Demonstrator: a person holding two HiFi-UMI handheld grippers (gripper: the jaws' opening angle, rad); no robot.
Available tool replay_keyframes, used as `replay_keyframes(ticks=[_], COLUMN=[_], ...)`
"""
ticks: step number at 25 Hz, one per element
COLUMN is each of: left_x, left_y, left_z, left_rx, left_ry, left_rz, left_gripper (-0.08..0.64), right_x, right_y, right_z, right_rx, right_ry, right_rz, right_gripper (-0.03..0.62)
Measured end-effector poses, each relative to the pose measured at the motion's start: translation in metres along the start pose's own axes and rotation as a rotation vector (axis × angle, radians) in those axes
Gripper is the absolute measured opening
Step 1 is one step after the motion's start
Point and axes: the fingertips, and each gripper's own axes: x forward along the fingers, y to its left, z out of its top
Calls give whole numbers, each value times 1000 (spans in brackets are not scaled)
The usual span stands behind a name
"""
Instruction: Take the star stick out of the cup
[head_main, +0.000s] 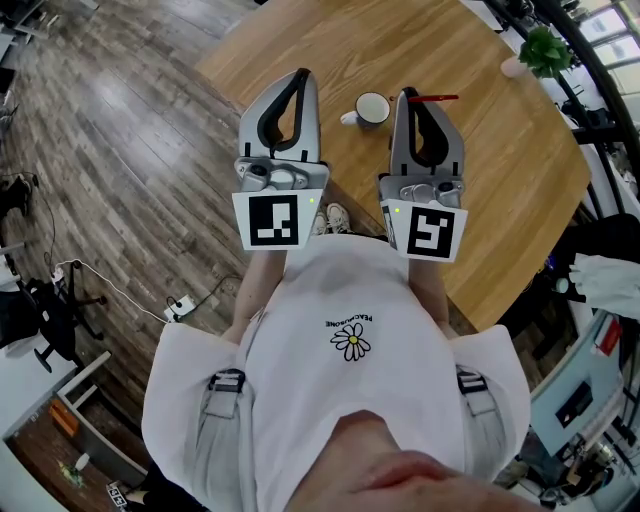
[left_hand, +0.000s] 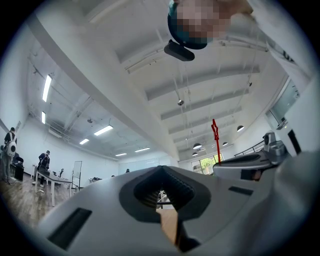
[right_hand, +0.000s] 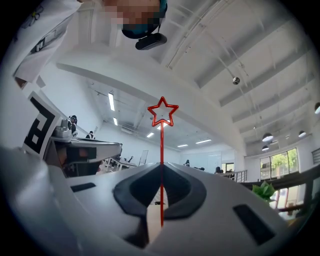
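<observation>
Now, at centre left of the head view, the left gripper (head_main: 301, 73) points up the frame over the wooden table (head_main: 330, 40), its jaws closed together with nothing between them. Just right of it, at upper centre, the white cup (head_main: 372, 108) stands upright on the table between the two grippers. Right again, the right gripper (head_main: 408, 93) is clamped on the red star stick (head_main: 436, 98), which juts rightward from its tips, clear of the cup. In the right gripper view the stick rises straight between the jaws, its star at centre frame. A potted plant (head_main: 545, 50) stands at the upper right.
</observation>
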Motion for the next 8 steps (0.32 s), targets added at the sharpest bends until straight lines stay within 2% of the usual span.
replay_keyframes(ticks=[8], left_x=[1], left_y=[0], left_z=[-1], left_rx=[3], left_ry=[-1], left_rz=[5], left_gripper=[15], right_x=[0], right_y=[0], right_z=[0], right_rx=[-3], right_ry=[0], right_rz=[8], right_gripper=[12])
